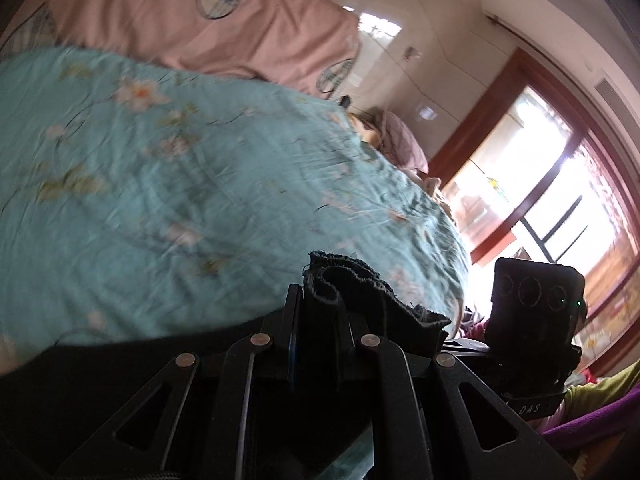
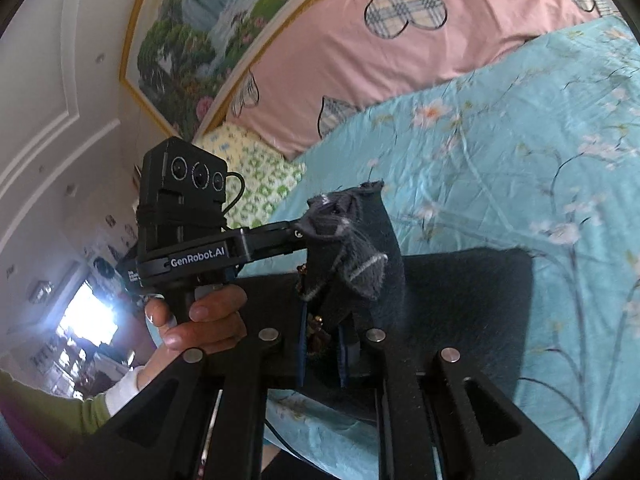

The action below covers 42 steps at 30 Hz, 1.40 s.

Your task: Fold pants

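Note:
The pants are dark denim and lie partly flat on the teal floral bedsheet. A bunched, frayed edge of them is lifted above it. My right gripper is shut on that raised fabric. Just to its left, my left gripper, held by a hand, pinches the same bunch from the side. In the left wrist view the left gripper is shut on the frayed pants edge. The right gripper's camera block sits close on the right. Fabric hides both sets of fingertips.
A pink quilt with plaid hearts lies along the far side of the bed. Beside it is a green-patterned pillow. A framed landscape painting hangs above. A bright window with a dark red frame lies beyond the bed's edge.

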Motion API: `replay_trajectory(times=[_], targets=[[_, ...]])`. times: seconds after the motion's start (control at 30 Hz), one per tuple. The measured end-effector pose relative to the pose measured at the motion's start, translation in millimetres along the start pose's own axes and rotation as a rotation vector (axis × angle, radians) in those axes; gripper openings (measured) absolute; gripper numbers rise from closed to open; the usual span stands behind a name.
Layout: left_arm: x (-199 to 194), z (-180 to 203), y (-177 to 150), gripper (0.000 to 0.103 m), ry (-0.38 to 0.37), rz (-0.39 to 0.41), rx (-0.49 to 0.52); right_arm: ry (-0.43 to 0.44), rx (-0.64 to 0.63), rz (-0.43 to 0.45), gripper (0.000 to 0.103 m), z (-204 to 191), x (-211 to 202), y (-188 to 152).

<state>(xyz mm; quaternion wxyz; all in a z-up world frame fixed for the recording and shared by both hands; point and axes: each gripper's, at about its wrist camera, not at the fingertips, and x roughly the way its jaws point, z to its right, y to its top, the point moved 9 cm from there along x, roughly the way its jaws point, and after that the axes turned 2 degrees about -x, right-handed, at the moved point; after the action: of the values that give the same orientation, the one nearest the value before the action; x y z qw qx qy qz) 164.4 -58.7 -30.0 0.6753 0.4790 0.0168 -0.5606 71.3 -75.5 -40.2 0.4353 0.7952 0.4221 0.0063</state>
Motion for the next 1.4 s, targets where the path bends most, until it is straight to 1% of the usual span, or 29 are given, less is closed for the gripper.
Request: replay_trajectory(times=[0.17,0.37,0.43,0.5,0.57,0.63,0.7,0.77,0.87,1.0,1.1,1.23,1.4], targets=[[0,-21,-18,0.011,0.023,-0.007,-0.04,-0.018,-0.013,-0.069,0.014,3,19,-12],[-2,-42,-30,0.011,0.041,-0.012,-0.106,-0.041,-0.046,-0.121,0.015,2,30,-20],[-3,-48,-34,0.012,0.057,-0.015,-0.125,-0.044,-0.056,-0.137,0.018,1,33,-23],[-4,-54,-38,0.012,0.079,-0.02,-0.14,-0.04,-0.062,-0.156,0.028,-2,38,-26],[-7,-56,-42,0.012,0.098,-0.016,-0.146,-0.035,-0.083,-0.173,0.033,-7,42,-30],[-12,-59,-46,0.012,0.125,-0.015,-0.154,-0.037,-0.098,-0.183,0.034,-11,45,-34],[-19,-63,-51,0.015,0.149,-0.001,-0.17,-0.029,-0.096,-0.193,0.035,-13,46,-37],[-26,-68,-55,0.022,0.171,0.008,-0.193,-0.02,-0.092,-0.203,0.035,-15,47,-39],[-38,-76,-62,0.027,0.201,0.029,-0.235,0.0,-0.085,-0.214,0.036,-19,49,-42],[-56,-83,-71,0.027,0.237,0.067,-0.285,0.04,-0.079,-0.234,0.041,-28,53,-46],[-72,-87,-78,0.027,0.265,0.097,-0.315,0.061,-0.086,-0.243,0.041,-37,55,-48],[-92,-89,-87,0.033,0.301,0.141,-0.35,0.08,-0.092,-0.233,0.041,-45,54,-43],[-119,-91,-102,0.033,0.327,0.199,-0.411,0.094,-0.106,-0.219,0.042,-52,54,-34]])
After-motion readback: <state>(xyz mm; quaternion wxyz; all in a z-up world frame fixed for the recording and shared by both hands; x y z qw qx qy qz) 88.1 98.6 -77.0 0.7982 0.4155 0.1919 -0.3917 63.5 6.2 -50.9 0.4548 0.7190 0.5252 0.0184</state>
